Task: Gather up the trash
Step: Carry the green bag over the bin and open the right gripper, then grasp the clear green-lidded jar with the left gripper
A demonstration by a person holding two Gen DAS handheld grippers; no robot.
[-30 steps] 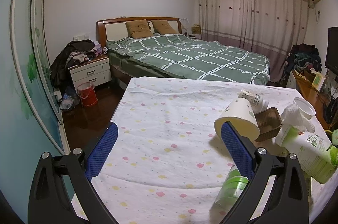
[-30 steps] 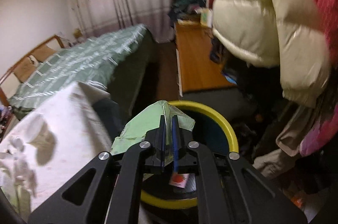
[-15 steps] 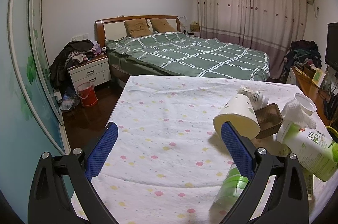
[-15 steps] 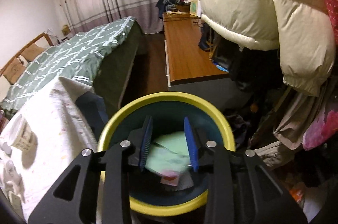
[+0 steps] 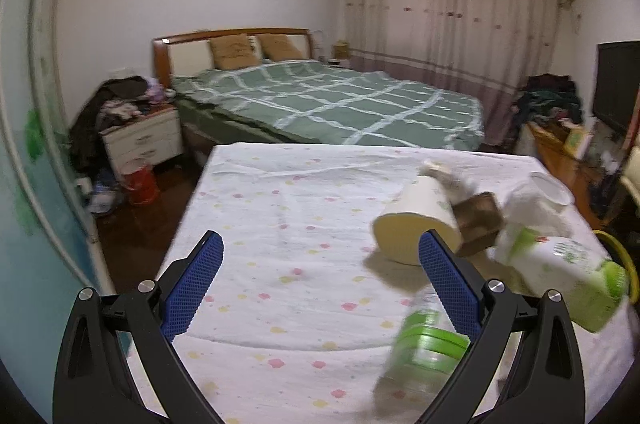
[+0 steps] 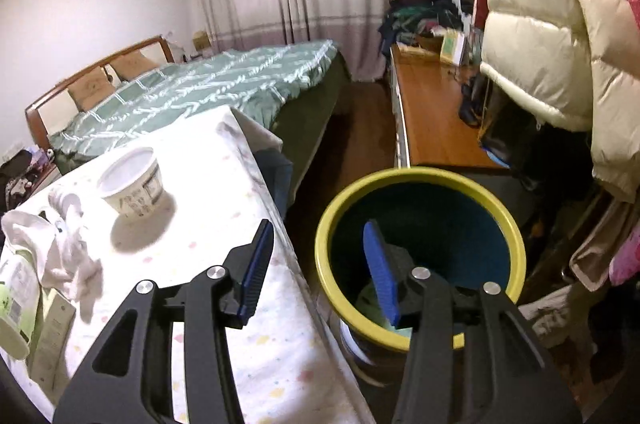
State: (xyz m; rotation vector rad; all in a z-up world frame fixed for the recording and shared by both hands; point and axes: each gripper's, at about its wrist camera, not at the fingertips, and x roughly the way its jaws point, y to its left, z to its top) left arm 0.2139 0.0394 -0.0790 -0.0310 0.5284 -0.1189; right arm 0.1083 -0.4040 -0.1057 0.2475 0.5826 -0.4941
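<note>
Green wrapper (image 6: pixel 370 298) in yellow-rimmed bin (image 6: pixel 400 179); right tongs (image 6: pixel 318 270) just opening, empty; left tongs (image 5: pixel 320 284) wide, empty.

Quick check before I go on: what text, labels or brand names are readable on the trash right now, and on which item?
Nothing reads clearly at this moment.
White cup: dark print on its side, too small to read.
Green and white carton: printed marks, motion-blurred.
Bottle with green label: blurred, no legible text.
Tipped paper cup: small green print, illegible.
Yellow-rimmed bin: no lettering visible.

glossy puffer jacket (image 6: pixel 560 35), cloth tablecloth (image 5: pixel 304 232), wooden desk (image 6: pixel 432 111)
</note>
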